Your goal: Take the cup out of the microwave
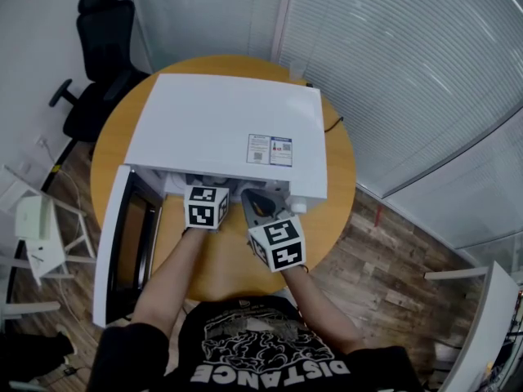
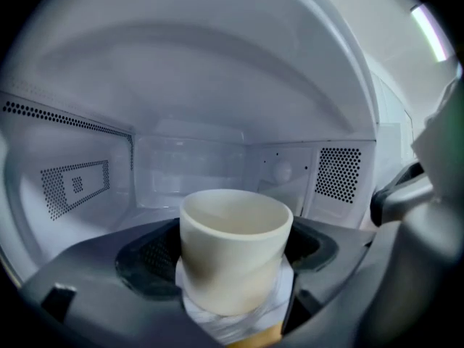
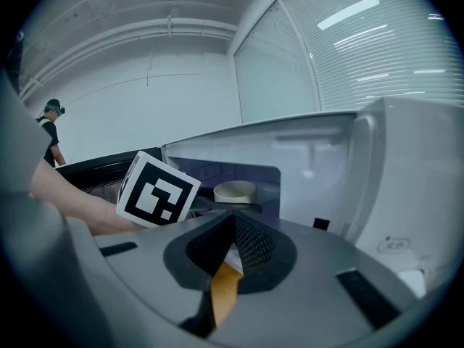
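A cream, handleless cup (image 2: 233, 241) stands upright in the white microwave (image 1: 221, 125), whose door (image 1: 113, 243) hangs open to the left. My left gripper (image 2: 235, 263) reaches into the cavity, and its dark pads (image 2: 148, 259) lie against both sides of the cup. From the head view only its marker cube (image 1: 206, 206) shows at the opening. My right gripper (image 3: 233, 222) hovers outside, in front of the opening, with its jaws together and nothing between them. Past its tips I see the cup (image 3: 234, 191) and the left marker cube (image 3: 158, 189).
The microwave sits on a round wooden table (image 1: 339, 178). A black office chair (image 1: 98, 39) stands behind it, and a white folding stand (image 1: 37, 227) is at the left. Glass walls with blinds run along the right. A person (image 3: 51, 129) stands far off.
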